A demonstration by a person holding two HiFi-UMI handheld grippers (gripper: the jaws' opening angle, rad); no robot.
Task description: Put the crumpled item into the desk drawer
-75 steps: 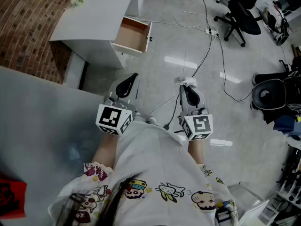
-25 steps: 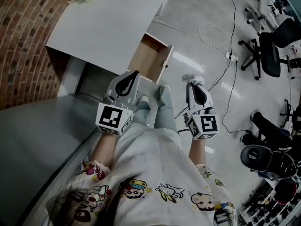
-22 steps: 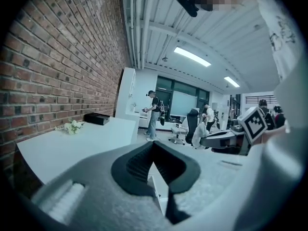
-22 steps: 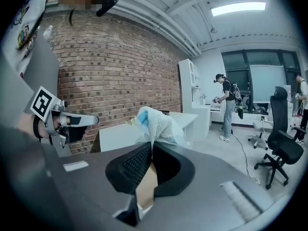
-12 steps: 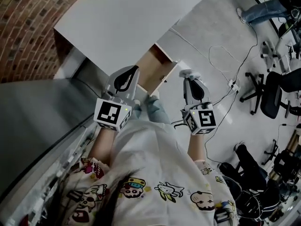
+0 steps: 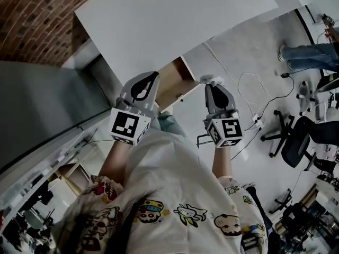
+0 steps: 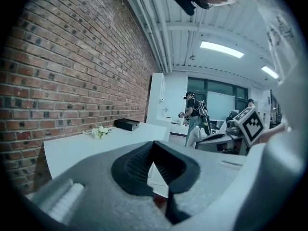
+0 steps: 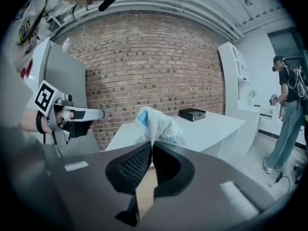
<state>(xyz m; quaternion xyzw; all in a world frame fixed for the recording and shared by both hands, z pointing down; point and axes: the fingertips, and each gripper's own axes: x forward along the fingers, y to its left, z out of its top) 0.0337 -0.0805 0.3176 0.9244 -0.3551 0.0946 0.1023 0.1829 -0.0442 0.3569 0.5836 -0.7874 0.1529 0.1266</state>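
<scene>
Brick wall: the brick wall [image 6: 37, 15] fills the upper left of the head view, with a grey panel [image 6: 42, 110] below it.
Desk: the white desk [image 6: 175, 20] runs across the top; in the left gripper view a small bunch of flowers [image 7: 99, 131] and a black box [image 7: 126, 124] lie on it near the wall.
Left gripper: the left gripper [image 6: 150, 77] is held out over the desk's near edge, just left of the drawer. Its jaw tips meet and nothing is caught between them.
Drawer: the desk drawer [image 6: 170, 83] stands pulled open, its wooden inside showing, between the two grippers in the head view.
Right gripper: the right gripper [image 6: 212, 84] is held level with the left one, just right of the drawer's front. Its jaws are closed tight on the crumpled item.
Crumpled item: the crumpled item [image 8: 156, 126], thin white and blue, sticks up out of the right gripper's jaw tips. It is in the air beside the open drawer, not inside it.
Floor: a cable [image 6: 249, 83] loops over the pale floor.
Chair: a black office chair [image 6: 296, 136] stands well to the right.
Bystander: a person's legs in jeans [image 6: 310, 57] show at the upper right edge.
</scene>
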